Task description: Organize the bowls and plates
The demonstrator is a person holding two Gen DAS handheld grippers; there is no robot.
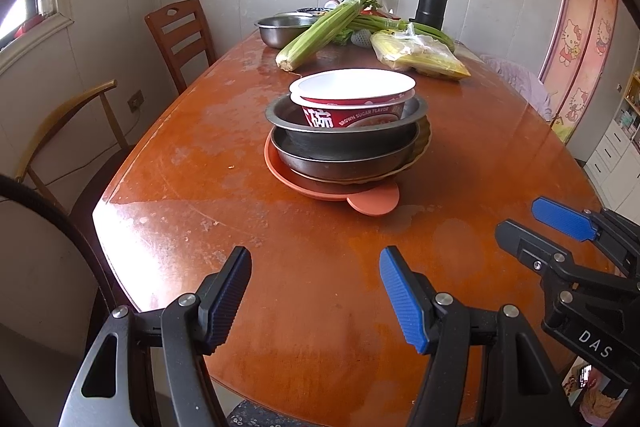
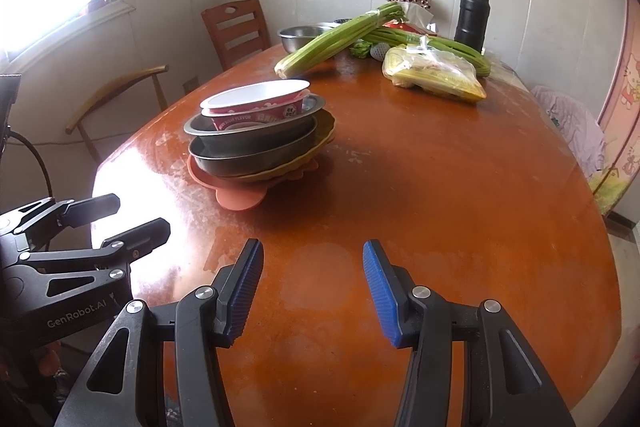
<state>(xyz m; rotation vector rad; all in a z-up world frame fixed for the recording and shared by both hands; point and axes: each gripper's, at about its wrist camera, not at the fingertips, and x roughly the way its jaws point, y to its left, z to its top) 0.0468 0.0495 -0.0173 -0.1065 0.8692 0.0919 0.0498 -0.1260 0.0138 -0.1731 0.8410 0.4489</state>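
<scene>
Jaws on both my left gripper [image 1: 315,297] and right gripper [image 2: 313,291] stand wide and empty, low over the near end of the surface [image 1: 192,155], well apart from the stack: paper bowl [image 1: 352,95] in two metal pans [image 1: 344,131] on plates [image 1: 320,183]. Stacking looks finished, so I judge any next move would be squaring it up; the bowl reads "BROWN SUGAR FLAVOR", the grippers "DAS" and "GenRobot.AI".

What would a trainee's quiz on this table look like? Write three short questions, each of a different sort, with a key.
1. True or false: the left gripper holds a bowl.
2. What sits on top of the stack? A) thermos B) paper bowl C) celery
3. Fill in: the bottom of the stack is an orange ___.

Key: 1 false, both it and the right gripper are open and empty; 2 B, the paper bowl; 3 plate.
</scene>
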